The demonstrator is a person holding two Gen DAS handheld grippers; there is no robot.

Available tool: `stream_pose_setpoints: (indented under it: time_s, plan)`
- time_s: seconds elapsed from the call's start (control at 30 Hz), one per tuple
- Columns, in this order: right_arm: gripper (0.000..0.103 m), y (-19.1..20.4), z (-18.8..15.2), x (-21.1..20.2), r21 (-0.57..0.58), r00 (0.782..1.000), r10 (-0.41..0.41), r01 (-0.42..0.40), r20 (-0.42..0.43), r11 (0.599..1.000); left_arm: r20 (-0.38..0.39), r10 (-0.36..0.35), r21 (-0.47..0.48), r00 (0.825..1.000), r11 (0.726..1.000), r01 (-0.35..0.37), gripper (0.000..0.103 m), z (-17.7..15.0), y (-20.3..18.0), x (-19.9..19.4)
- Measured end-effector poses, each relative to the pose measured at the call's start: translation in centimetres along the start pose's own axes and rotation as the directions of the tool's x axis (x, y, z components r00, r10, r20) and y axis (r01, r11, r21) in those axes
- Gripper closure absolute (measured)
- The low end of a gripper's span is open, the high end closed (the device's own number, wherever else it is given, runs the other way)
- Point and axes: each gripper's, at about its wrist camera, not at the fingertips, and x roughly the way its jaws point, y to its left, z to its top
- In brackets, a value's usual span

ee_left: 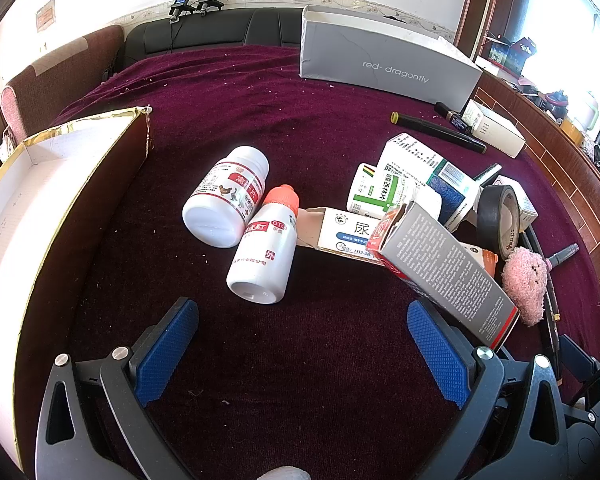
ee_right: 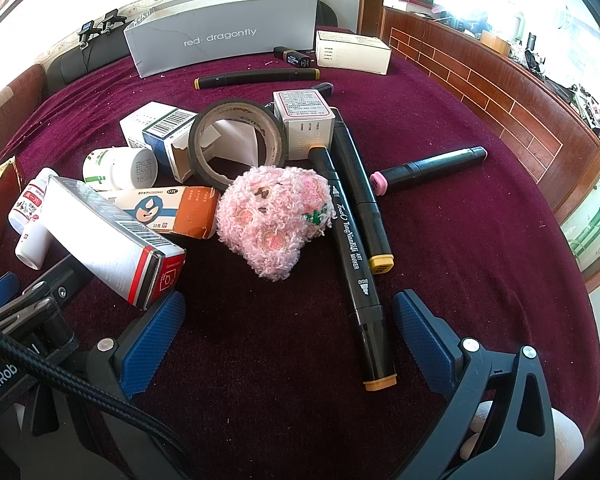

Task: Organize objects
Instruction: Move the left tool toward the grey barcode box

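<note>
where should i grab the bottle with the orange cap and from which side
Grip the orange-capped bottle across its white body, mid-length, coming from above with the open left gripper. It lies on its side, base toward the gripper, but the white bottle touches it near the cap.

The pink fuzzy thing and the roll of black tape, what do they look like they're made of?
Pink fuzzy thing: looks like looped yarn or chenille, matte and shaggy, with curly loose fibres and stitched patches. Roll of black tape: probably dull black plastic or cloth tape on a printed cardboard core; which one isn't clear.
</note>
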Motion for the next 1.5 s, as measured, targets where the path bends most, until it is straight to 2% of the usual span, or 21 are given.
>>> stream_pose_setpoints:
  time_s: [0.9,1.17,1.37,1.5]
  plan:
    - [0.0,0.08,-0.04,-0.04,0.0,1.0,0.0,0.0,0.0,1.0,-0.005,0.008,-0.009,1.0,1.0,-0.008,0.002,0.07,-0.08,-0.23]
    - [0.0,0.13,-0.04,0.0,0.0,1.0,0.0,0.0,0.0,1.0,-0.048,0.017,0.003,0.999,1.0,-0.017,0.002,0.22,-0.12,0.17]
    - [0.0,0.12,0.03,0.04,-0.002,1.0,-0.002,0.002,-0.001,1.0,-0.135,-0.021,0.064,0.991,0.997,0.03,0.001,0.85,-0.16,0.38]
    - [0.0,-0.03,0.09,-0.06,-0.001,1.0,-0.001,0.001,-0.001,1.0,-0.117,-0.042,0.065,0.992,0.997,0.05,0.002,0.61,-0.07,0.22]
